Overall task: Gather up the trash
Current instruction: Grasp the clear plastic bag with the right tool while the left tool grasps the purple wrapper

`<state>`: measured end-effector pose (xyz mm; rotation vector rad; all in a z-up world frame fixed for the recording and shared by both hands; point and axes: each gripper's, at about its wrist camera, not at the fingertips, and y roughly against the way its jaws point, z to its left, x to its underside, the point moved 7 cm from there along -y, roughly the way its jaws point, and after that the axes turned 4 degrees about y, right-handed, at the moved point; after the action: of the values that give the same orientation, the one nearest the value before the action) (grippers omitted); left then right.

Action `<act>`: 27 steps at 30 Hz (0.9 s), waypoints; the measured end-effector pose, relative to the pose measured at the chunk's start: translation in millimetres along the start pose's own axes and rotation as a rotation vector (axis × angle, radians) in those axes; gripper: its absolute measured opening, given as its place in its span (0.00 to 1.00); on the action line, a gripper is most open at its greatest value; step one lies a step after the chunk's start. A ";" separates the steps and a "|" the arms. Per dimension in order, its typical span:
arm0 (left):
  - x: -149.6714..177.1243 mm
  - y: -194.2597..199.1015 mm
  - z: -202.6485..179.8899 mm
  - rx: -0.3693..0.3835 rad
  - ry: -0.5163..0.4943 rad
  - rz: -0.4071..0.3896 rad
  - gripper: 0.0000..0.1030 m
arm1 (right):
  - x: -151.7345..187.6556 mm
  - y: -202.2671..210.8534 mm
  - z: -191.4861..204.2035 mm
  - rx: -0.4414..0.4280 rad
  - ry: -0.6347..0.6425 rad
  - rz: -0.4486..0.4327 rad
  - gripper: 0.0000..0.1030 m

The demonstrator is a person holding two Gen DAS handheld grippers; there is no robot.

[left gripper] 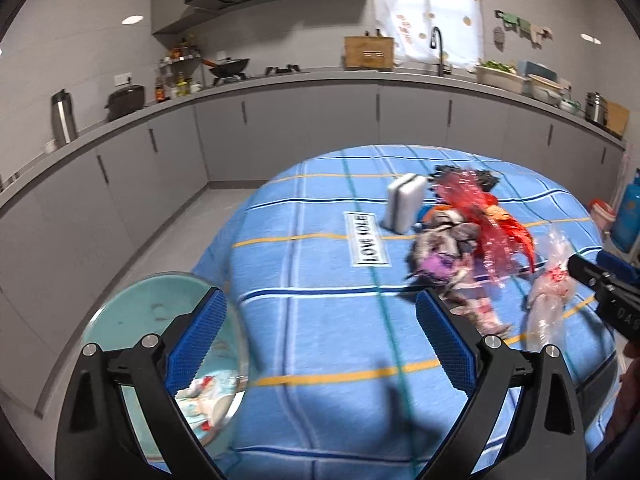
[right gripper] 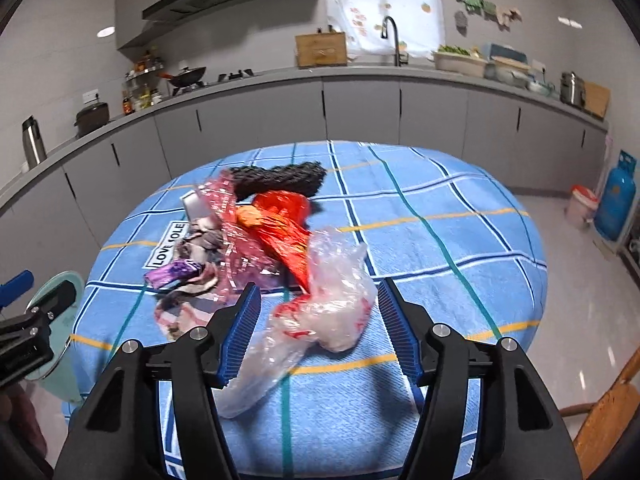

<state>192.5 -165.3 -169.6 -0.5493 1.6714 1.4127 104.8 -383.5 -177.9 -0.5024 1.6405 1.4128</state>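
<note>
Clear plastic bag point(right gripper: 336, 304) lies between right gripper's point(right gripper: 318, 328) spread, untouching fingers.

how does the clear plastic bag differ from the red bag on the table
The clear bag is see-through with a few red marks; the red bag is solid red-orange. The clear bag lies at the near edge of the pile, between the right gripper's open jaws; the red bag sits deeper in the heap, ahead of the black mesh. Both are crumpled and lie on the blue checked cloth.

Motion-blurred wrapper pile point(left gripper: 460, 248), perhaps partly hiding the grey box point(left gripper: 402, 206).
</note>
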 end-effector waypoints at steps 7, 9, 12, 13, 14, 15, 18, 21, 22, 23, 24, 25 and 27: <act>-6.7 -26.3 -38.2 0.047 -0.049 0.022 0.91 | 6.7 -15.7 -7.6 -0.016 -0.042 0.044 0.59; -8.9 -32.7 -46.3 0.049 -0.064 0.022 0.91 | 8.7 -18.3 -9.7 -0.021 -0.052 0.050 0.59; -9.1 -42.7 -54.6 0.062 -0.076 0.037 0.91 | 11.1 -19.8 -9.7 -0.036 -0.059 0.058 0.59; -8.6 -47.4 -58.0 0.066 -0.082 0.045 0.91 | 11.2 -20.0 -9.8 -0.040 -0.062 0.058 0.59; -7.6 -52.5 -61.0 0.069 -0.088 0.056 0.90 | 11.6 -20.1 -10.4 -0.044 -0.065 0.059 0.59; -6.6 -57.6 -63.3 0.077 -0.089 0.067 0.90 | 10.4 -20.6 -11.0 -0.046 -0.067 0.060 0.59; -4.3 -69.2 -69.3 0.099 -0.087 0.099 0.80 | 11.7 -22.3 -12.1 -0.058 -0.079 0.067 0.59; -1.6 -77.7 -75.0 0.134 -0.089 0.130 0.60 | 13.4 -24.5 -13.9 -0.072 -0.088 0.074 0.59; 0.6 -80.1 -77.6 0.154 -0.094 0.147 0.45 | 14.0 -25.4 -14.0 -0.079 -0.091 0.076 0.58; 2.3 -81.4 -79.1 0.164 -0.097 0.157 0.39 | 14.7 -26.0 -13.6 -0.087 -0.092 0.078 0.58; 3.6 -81.3 -78.7 0.169 -0.095 0.163 0.35 | 14.7 -26.2 -13.1 -0.094 -0.092 0.078 0.53; 3.7 -79.6 -77.6 0.175 -0.090 0.160 0.30 | 15.1 -26.0 -12.0 -0.107 -0.091 0.079 0.49; 2.5 -74.7 -75.3 0.193 -0.079 0.156 0.27 | 14.5 -25.0 -9.9 -0.111 -0.085 0.073 0.45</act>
<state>224.9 -255.7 -214.7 -0.2554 1.7937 1.3449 113.0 -396.0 -204.5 -0.4439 1.5324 1.5644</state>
